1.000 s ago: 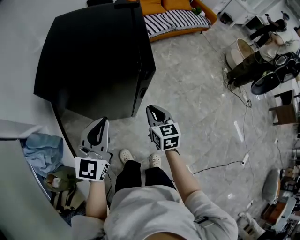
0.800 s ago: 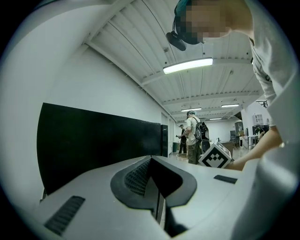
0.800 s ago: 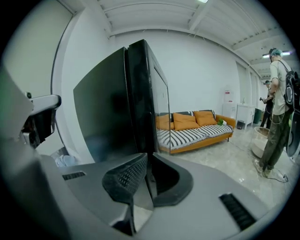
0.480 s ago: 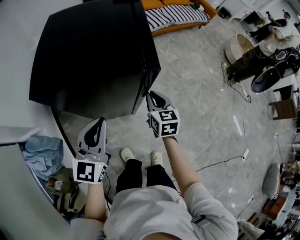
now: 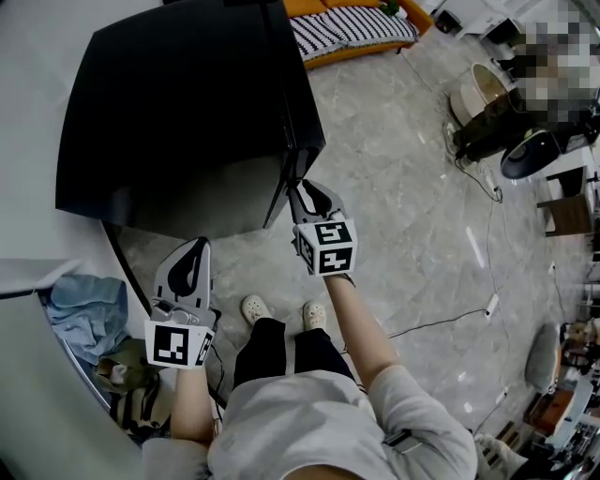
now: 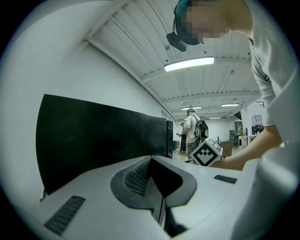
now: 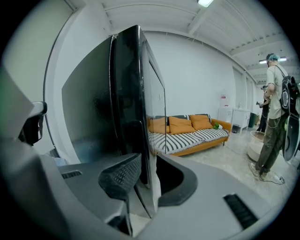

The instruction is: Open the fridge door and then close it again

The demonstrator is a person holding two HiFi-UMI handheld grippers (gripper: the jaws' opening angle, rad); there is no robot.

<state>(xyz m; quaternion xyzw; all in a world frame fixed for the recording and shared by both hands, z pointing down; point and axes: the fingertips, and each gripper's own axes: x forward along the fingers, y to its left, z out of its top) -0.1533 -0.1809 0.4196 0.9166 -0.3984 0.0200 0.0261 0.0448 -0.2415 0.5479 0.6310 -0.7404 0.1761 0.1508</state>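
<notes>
The black fridge (image 5: 187, 112) stands in front of me with its door closed, seen from above in the head view. My right gripper (image 5: 302, 187) is at its front right corner. In the right gripper view the jaws (image 7: 147, 180) sit either side of the glossy fridge door (image 7: 129, 93) edge, closed down on it with the thin edge between the pads. My left gripper (image 5: 195, 246) hangs lower left, away from the fridge, shut and empty. In the left gripper view, the left gripper (image 6: 151, 176) points at the fridge's dark side (image 6: 103, 136).
An orange sofa (image 5: 347, 28) with a striped cover stands behind the fridge. Blue cloth and bags (image 5: 84, 309) lie in a bin at lower left. A cable (image 5: 431, 328) runs over the grey floor. Someone with a backpack (image 7: 276, 112) stands at the right.
My right gripper has moved forward to the fridge's front corner and now has the door edge between its jaws. The left gripper has barely moved.
</notes>
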